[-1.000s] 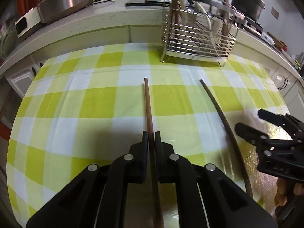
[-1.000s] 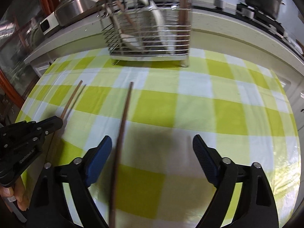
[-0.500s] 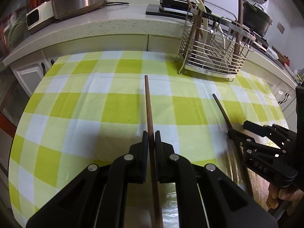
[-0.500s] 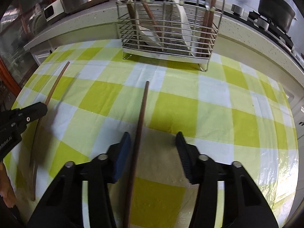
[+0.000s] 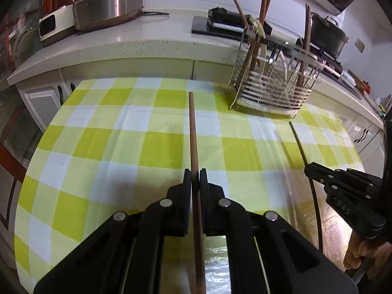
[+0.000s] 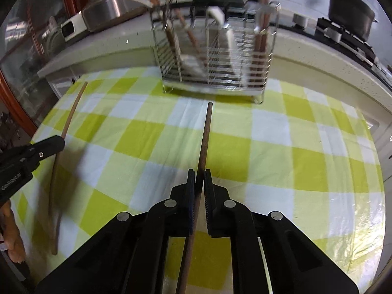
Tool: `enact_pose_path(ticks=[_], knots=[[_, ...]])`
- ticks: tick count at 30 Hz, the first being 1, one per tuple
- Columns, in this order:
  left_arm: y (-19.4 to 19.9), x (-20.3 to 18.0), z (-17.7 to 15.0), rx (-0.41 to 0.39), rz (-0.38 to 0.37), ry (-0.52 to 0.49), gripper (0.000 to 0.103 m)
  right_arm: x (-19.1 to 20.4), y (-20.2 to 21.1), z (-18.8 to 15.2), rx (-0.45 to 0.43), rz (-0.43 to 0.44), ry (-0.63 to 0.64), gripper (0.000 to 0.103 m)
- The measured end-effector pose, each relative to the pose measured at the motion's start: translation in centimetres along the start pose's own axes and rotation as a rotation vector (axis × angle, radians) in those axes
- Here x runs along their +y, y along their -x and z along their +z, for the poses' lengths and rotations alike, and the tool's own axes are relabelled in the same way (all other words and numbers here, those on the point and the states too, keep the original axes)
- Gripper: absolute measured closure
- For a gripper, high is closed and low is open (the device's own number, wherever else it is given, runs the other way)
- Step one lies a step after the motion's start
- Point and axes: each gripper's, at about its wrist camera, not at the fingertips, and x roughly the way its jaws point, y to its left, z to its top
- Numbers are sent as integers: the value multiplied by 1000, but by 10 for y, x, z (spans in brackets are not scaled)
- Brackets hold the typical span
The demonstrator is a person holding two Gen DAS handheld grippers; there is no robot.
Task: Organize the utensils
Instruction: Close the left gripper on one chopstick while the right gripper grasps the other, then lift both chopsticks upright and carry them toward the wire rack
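Observation:
My left gripper (image 5: 195, 174) is shut on a brown wooden chopstick (image 5: 193, 134) that points toward the far side of the table. My right gripper (image 6: 200, 174) is shut on a second brown chopstick (image 6: 204, 137), held above the yellow checked tablecloth (image 6: 306, 171). A wire utensil rack (image 5: 272, 88) with several chopsticks and white spoons stands at the far edge of the table; it also shows in the right wrist view (image 6: 215, 56). The right gripper (image 5: 343, 191) shows at the right of the left wrist view, the left gripper (image 6: 27, 156) at the left of the right wrist view.
A white counter (image 5: 127, 46) runs behind the table with a steel cooker (image 5: 103, 7) at the left and a black pot (image 5: 328, 36) on the stove at the right. Cabinet doors (image 5: 41, 103) stand below the counter.
My right gripper has closed on its chopstick and lifted it off the cloth. Both grippers have risen and tilted, so the rack sits farther off in view.

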Motion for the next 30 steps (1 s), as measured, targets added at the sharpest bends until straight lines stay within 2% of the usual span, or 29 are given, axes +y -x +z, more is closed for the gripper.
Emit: enact_pose_path(ticks=[10, 19, 22, 25, 26, 28, 29, 30], knots=[[39, -5, 11, -113, -31, 7, 96, -15, 55, 10, -107, -1, -28, 93], [72, -14, 15, -183, -44, -9, 96, -23, 97, 10, -190, -17, -32, 94], [77, -17, 14, -188, -47, -15, 96, -24, 95, 8, -170, -9, -31, 94], [78, -18, 12, -188, -48, -17, 96, -22, 77, 6, -101, 2, -32, 93], [79, -18, 12, -187, -49, -17, 96, -21, 71, 4, -83, 4, -40, 90], [78, -18, 12, -187, -49, -18, 96, -20, 54, 3, -37, 7, -58, 74], [78, -18, 11, -187, -49, -19, 96, -19, 48, 1, -26, 11, -63, 56], [78, -19, 11, -187, -50, -20, 96, -18, 39, 0, -11, 19, -68, 46]])
